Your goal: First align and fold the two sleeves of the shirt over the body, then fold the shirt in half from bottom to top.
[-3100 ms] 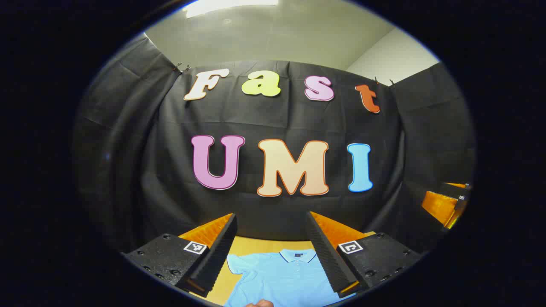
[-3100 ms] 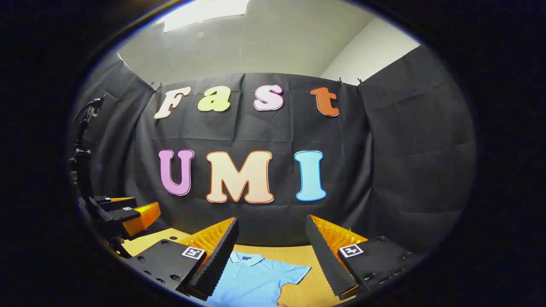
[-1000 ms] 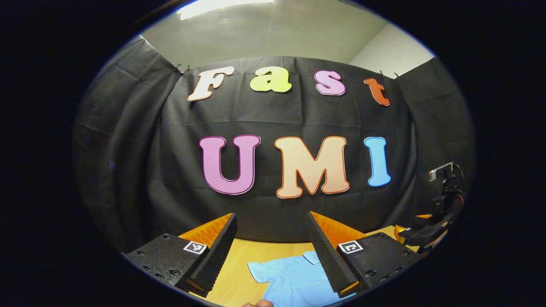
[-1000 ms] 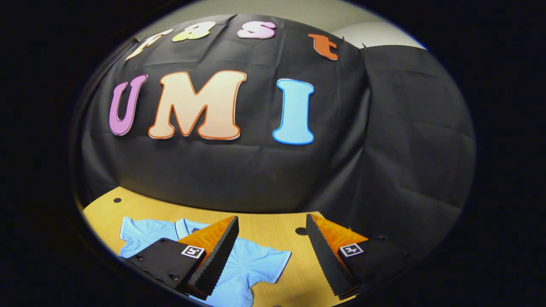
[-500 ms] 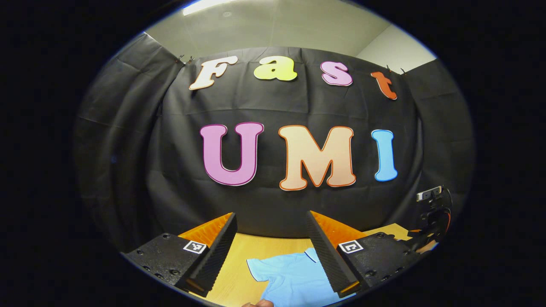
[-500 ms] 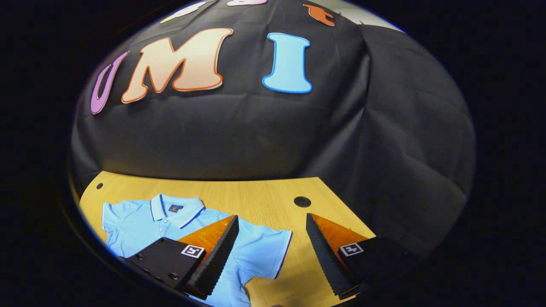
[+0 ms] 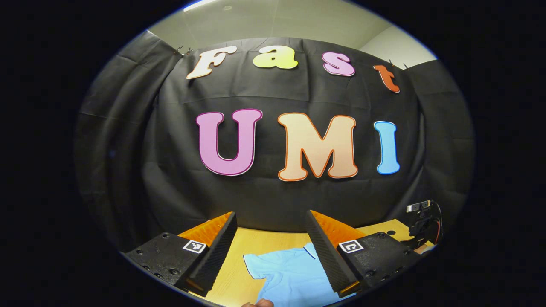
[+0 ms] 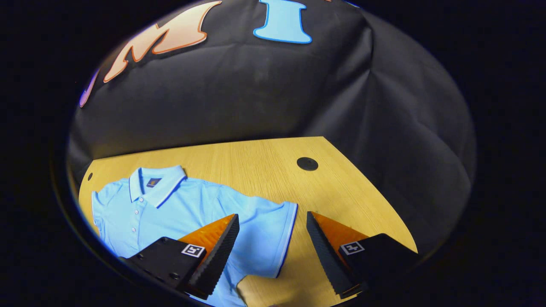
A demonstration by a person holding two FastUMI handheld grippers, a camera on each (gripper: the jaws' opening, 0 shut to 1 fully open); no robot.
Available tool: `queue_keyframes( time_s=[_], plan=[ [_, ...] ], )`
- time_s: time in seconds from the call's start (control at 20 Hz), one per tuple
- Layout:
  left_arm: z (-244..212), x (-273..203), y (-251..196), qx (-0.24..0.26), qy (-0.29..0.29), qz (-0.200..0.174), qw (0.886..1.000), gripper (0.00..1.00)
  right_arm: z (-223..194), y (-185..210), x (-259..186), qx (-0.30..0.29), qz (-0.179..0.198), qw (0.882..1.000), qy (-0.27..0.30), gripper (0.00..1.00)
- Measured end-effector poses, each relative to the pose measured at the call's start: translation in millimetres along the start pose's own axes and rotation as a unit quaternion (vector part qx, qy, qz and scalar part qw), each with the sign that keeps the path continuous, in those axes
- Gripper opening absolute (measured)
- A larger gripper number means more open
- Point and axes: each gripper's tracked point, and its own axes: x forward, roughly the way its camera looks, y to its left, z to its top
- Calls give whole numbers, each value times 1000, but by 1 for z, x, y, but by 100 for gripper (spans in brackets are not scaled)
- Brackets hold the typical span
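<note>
Right gripper view gives me the polo shirt's [image 8: 179,213] collar and buttons, flat on the wooden table [image 8: 264,170], my right gripper [image 8: 273,238] open over its sleeve [image 8: 273,230]. Left gripper view just catches the other sleeve [image 7: 264,262] between my open left gripper [image 7: 271,238].

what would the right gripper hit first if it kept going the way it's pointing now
Probably the shirt's sleeve: the open right gripper tilts down at its cuff edge, with the table beyond. Height above the cloth is unclear.

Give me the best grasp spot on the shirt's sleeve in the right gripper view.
Probably the white-trimmed cuff hem of the sleeve. It lies flat on the table with its free edge facing the gap of the open right hand-held gripper. Come in low from the outer side, one finger under the hem.
</note>
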Motion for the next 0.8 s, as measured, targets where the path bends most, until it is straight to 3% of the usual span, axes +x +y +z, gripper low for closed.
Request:
queue_keyframes(
  time_s=[0.5, 0.8],
  plan=[
    [-7, 6, 2, 5, 14, 1, 1000, 96, -39, -10, 28, 37, -12, 997, 71, 100],
    [-12, 8, -2, 3, 22, -2, 1000, 96, -40, -7, 30, 56, 5, 996, 71, 97]
  ],
)
